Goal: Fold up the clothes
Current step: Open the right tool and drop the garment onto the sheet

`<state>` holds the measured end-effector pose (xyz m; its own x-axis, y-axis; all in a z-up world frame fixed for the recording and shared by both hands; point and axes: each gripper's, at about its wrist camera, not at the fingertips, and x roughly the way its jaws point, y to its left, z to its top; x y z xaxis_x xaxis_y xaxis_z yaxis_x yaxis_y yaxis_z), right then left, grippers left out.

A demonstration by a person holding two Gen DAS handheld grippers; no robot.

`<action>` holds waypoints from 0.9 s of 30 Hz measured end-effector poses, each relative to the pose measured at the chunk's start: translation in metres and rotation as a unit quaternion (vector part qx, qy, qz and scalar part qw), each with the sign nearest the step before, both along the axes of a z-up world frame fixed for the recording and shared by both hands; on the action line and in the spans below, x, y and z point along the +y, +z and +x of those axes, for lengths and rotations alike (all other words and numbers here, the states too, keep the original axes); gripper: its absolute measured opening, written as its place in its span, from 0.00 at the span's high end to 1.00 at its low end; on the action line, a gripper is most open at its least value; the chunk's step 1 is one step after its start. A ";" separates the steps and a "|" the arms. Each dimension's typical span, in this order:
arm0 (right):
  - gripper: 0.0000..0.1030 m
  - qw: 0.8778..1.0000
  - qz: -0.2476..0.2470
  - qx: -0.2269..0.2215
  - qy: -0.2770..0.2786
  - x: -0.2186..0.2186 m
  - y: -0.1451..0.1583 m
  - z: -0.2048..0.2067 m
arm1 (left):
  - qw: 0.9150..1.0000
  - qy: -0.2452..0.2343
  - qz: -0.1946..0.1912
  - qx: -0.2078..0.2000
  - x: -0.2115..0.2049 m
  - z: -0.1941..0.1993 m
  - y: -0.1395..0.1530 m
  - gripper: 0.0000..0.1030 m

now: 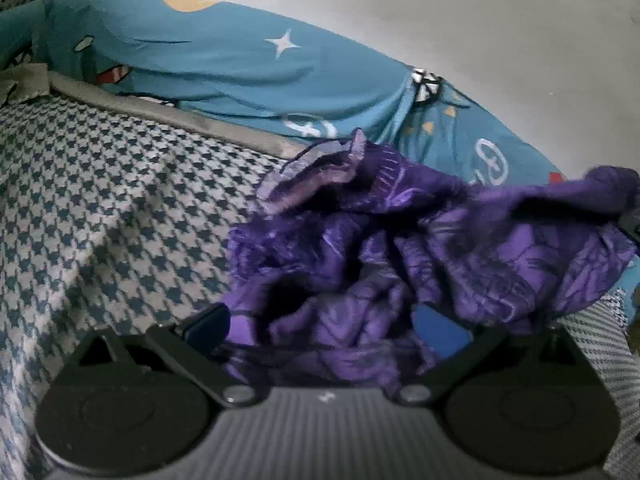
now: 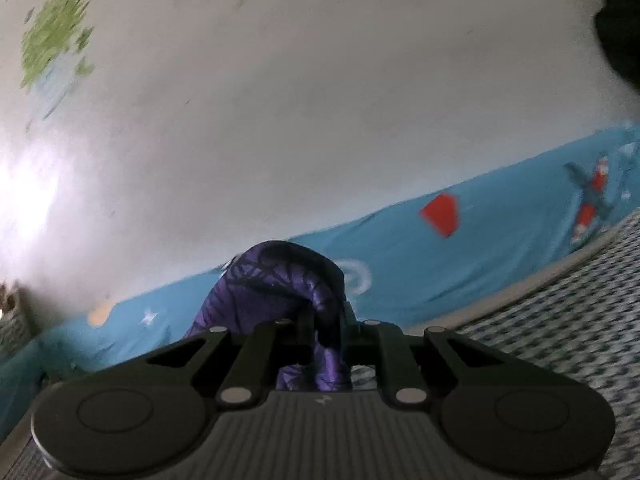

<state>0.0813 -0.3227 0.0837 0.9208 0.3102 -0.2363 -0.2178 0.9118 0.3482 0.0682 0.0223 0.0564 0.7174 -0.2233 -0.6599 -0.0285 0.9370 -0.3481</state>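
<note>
A crumpled purple patterned garment (image 1: 400,240) lies bunched on the houndstooth bed cover (image 1: 120,200), its right end lifted toward the frame edge. My left gripper (image 1: 324,328) is open, its blue pads (image 1: 440,334) spread wide with the purple folds heaped between them. In the right wrist view my right gripper (image 2: 324,332) is shut on a fold of the purple garment (image 2: 280,280), which humps up over the fingers and trails down between them. A dark part of that gripper (image 1: 631,224) shows at the lifted end in the left wrist view.
A blue sheet with stars and cartoon prints (image 1: 240,64) runs along the far side of the bed against a pale wall (image 2: 280,100). A green sticker (image 2: 56,36) marks the wall. A grey hem (image 1: 180,120) borders the houndstooth cover.
</note>
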 end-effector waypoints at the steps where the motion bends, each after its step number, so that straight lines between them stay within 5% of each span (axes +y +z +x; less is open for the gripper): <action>1: 0.87 1.000 0.000 -0.002 -0.014 -0.009 0.002 -0.002 | 1.000 -0.005 0.001 -0.003 -0.004 -0.001 0.002 0.00; 15: 0.86 0.984 -0.020 0.049 -0.170 -0.120 -0.004 -0.011 | 0.995 -0.090 -0.003 -0.049 -0.048 -0.030 0.018 0.00; 27: 0.73 0.988 -0.028 0.075 -0.131 -0.148 -0.015 -0.053 | 0.996 -0.083 -0.002 -0.041 -0.034 -0.064 -0.003 0.00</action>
